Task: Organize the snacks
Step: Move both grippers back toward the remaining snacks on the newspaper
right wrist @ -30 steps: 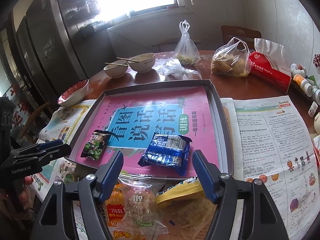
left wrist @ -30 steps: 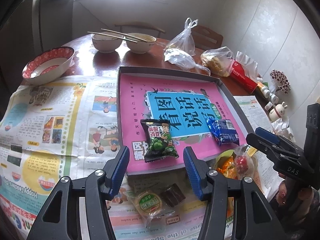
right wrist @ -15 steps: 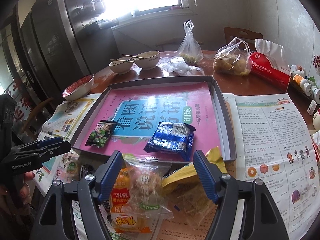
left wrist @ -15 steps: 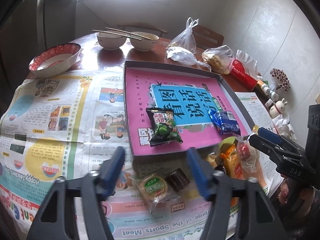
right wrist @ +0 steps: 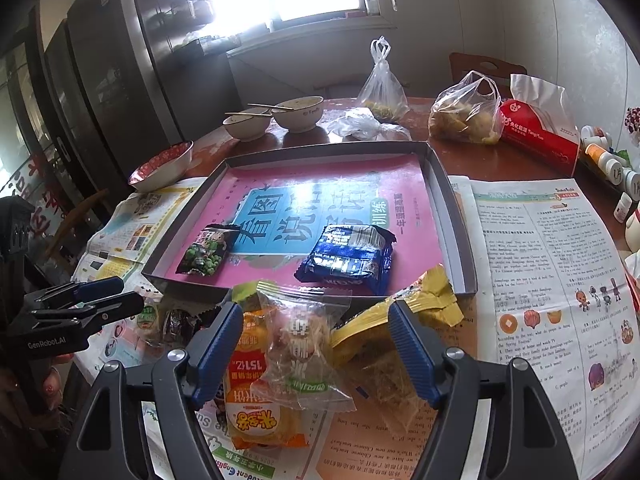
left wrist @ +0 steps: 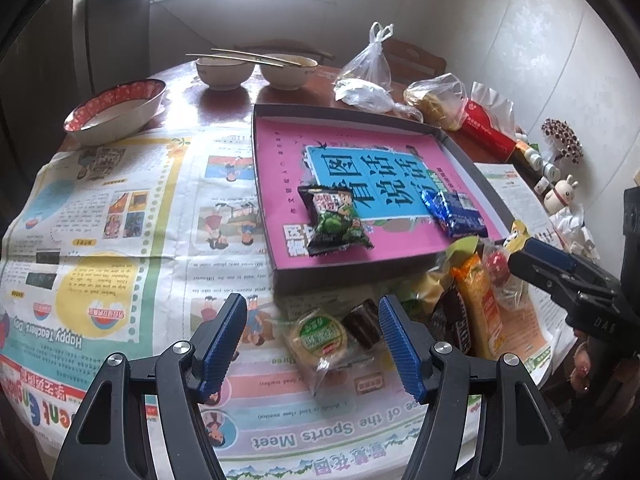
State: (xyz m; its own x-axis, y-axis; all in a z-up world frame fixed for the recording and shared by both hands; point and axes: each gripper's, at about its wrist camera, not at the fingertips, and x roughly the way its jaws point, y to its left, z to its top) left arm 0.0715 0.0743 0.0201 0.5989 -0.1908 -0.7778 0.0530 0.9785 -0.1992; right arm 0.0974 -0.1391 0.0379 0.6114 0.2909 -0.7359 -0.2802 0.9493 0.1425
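A shallow grey tray (left wrist: pixel 360 280) lined with a pink book holds a green pea packet (left wrist: pixel 336 220) and a blue packet (left wrist: pixel 454 212). In front of it loose snacks lie on newspaper. My left gripper (left wrist: pixel 312 312) hangs open over a round green-labelled cake (left wrist: pixel 320 334) and a dark brown candy (left wrist: pixel 362 326), touching neither. My right gripper (right wrist: pixel 314 316) is open over a clear packet (right wrist: pixel 304 340), with an orange packet (right wrist: pixel 256 380) to its left and a yellow packet (right wrist: pixel 400 316) to its right. The right wrist view also shows the tray (right wrist: pixel 452 232), pea packet (right wrist: pixel 206 250) and blue packet (right wrist: pixel 348 258).
Newspapers (left wrist: pixel 120 220) cover the near table. A red-rimmed bowl (left wrist: pixel 116 110) and two bowls with chopsticks (left wrist: pixel 256 68) stand behind. Plastic bags (right wrist: pixel 464 116), a red tissue pack (right wrist: pixel 540 132) and small bottles (right wrist: pixel 608 160) crowd the far right. A person's hand holds each gripper.
Both grippers have drawn back from the tray toward the near table edge. The left jaws have widened. The loose snacks now lie between the fingers in both views.
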